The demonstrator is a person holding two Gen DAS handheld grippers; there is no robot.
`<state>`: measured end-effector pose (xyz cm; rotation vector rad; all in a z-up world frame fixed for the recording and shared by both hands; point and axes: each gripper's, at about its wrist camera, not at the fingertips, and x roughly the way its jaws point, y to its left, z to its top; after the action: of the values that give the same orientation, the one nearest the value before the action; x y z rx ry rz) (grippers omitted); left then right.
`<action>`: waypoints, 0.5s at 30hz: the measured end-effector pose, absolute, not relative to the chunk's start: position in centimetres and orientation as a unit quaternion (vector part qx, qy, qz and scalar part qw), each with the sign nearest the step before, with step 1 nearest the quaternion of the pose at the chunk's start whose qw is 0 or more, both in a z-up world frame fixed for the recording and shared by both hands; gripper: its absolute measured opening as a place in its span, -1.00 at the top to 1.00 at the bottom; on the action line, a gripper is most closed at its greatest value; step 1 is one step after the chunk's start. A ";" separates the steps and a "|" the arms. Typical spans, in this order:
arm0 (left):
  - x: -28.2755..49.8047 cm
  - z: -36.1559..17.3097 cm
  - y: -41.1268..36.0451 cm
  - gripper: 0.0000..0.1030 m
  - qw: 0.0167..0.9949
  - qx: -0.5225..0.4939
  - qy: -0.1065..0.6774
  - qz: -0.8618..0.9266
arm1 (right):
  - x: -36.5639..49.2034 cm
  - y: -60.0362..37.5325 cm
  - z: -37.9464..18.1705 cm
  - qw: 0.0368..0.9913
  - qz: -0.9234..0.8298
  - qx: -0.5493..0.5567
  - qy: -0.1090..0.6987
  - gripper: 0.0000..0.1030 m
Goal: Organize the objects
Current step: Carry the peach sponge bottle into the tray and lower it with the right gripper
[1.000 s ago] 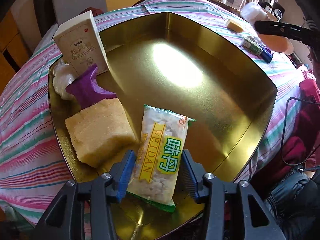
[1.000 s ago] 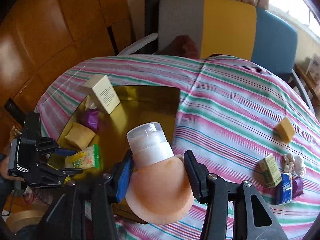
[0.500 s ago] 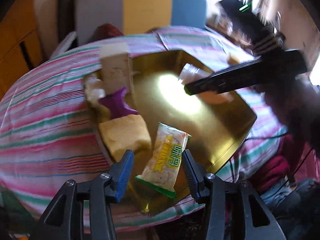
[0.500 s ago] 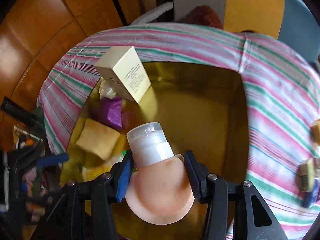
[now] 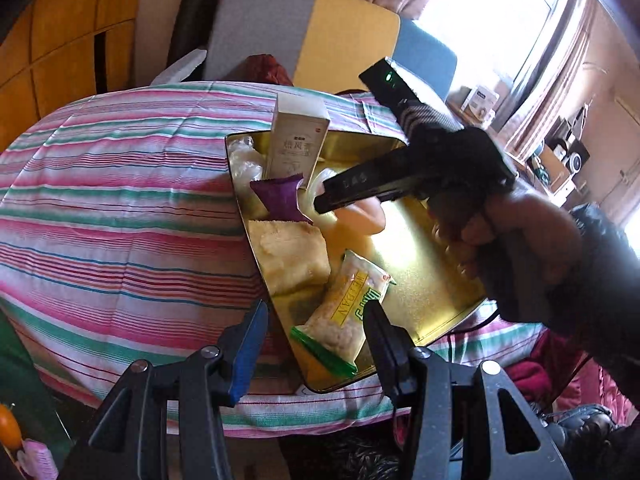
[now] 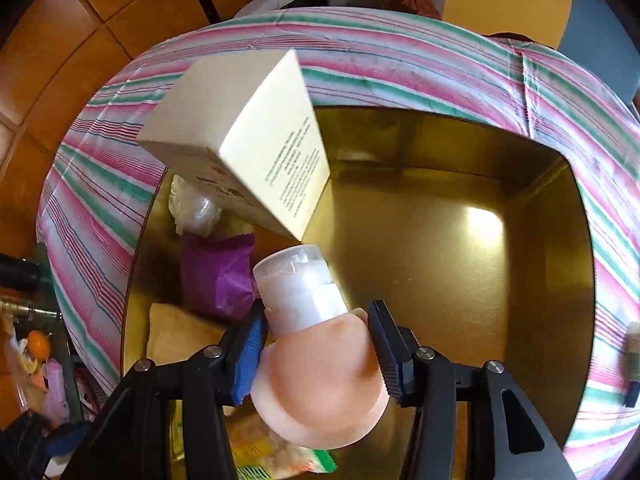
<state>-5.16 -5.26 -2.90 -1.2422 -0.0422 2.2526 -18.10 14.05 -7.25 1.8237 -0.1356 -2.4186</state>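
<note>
Peach bottle [image 6: 320, 364], clear cap forward, clenched in right gripper [image 6: 316, 356] over gold tray [image 6: 560, 184]. Lower onto bare floor right of purple packet [image 6: 218, 276] (avoid leaning box [image 6: 240, 136]). Left gripper [image 5: 312, 344] released, empty, near tray edge.

tablecloth [image 5: 120, 208]: pink, green and white stripes with thin blue lines
tray [image 6: 460, 248]: shiny gold
box [image 6: 256, 148]: cream, dark print
bottle [image 6: 320, 360]: peach body, frosted clear cap
pouch [image 5: 280, 196]: purple
sponge [image 5: 290, 256]: pale yellow
snack packet [image 5: 346, 316]: clear, yellow band, green lettering and edge
chair [image 5: 304, 44]: grey, yellow and blue panels
fingers [image 6: 248, 356]: black with blue pads
</note>
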 end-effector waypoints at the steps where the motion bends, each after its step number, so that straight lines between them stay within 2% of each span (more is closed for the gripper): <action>1: -5.1 -2.9 -5.3 0.03 0.280 -0.462 -0.019 0.842 | -18.1 13.7 -7.4 0.054 -0.797 0.600 -0.041 0.00; 15: -5.4 -2.8 -5.7 0.02 0.250 -0.456 -0.031 0.854 | -17.5 13.0 -7.5 0.041 -0.810 0.585 -0.026 -0.02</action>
<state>-5.38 -5.66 -2.83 -1.2427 -0.0840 2.3243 -17.52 12.97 -7.54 1.7920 -0.0798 -2.4796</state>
